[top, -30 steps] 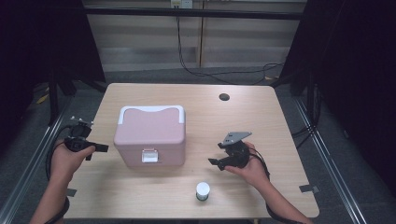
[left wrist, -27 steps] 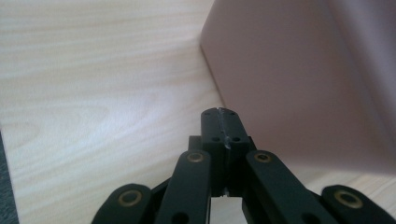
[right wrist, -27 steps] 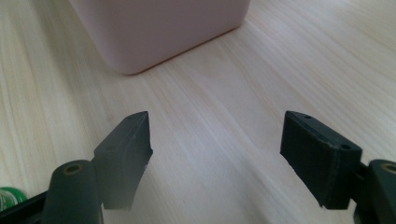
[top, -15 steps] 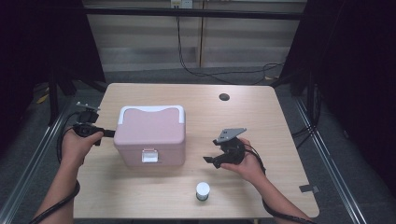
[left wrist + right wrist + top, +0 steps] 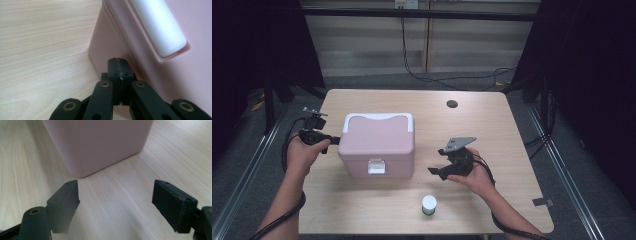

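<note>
high view: rounded pink plastic box [image 5: 377, 145]

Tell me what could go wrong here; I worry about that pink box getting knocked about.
The left gripper, jaws shut, sits at the side of the pink box; a push could slide it across the table. The right gripper is open beside it, and the small white jar near the front edge could be toppled.

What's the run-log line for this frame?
scene: pink cooler box, lid shut | left tongs: shut, empty, tips at box's side | right tongs: open, empty, facing box | white jar: untouched on table
</note>
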The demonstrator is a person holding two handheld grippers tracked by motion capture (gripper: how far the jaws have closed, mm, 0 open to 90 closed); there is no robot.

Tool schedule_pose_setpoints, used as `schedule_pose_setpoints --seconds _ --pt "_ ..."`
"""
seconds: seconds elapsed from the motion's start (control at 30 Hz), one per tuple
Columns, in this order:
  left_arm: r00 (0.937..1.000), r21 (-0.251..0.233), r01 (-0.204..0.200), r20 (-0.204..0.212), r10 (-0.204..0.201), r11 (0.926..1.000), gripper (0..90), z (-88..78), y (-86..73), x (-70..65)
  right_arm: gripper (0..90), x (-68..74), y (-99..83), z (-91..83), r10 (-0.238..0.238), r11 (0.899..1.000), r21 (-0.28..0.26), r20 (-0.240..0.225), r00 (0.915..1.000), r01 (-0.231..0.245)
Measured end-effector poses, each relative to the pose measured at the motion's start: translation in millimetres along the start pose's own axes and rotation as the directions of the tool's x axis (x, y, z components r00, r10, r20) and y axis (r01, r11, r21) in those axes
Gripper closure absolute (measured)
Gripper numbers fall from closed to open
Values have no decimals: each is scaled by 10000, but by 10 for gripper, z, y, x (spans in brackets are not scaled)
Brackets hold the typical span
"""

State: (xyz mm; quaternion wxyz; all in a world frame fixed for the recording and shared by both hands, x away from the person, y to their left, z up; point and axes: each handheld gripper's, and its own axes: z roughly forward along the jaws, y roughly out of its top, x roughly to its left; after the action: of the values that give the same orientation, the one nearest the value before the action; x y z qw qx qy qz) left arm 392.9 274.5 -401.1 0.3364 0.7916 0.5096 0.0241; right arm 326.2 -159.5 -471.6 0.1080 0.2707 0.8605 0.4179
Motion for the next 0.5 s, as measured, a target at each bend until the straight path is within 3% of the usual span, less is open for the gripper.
schedule_pose_setpoints --seconds 0.5 --pt "9990 121 -426 148 424 9990 900 125 89 -224 209 -1 -67 -103 -60 9999 94 33 10000 59"
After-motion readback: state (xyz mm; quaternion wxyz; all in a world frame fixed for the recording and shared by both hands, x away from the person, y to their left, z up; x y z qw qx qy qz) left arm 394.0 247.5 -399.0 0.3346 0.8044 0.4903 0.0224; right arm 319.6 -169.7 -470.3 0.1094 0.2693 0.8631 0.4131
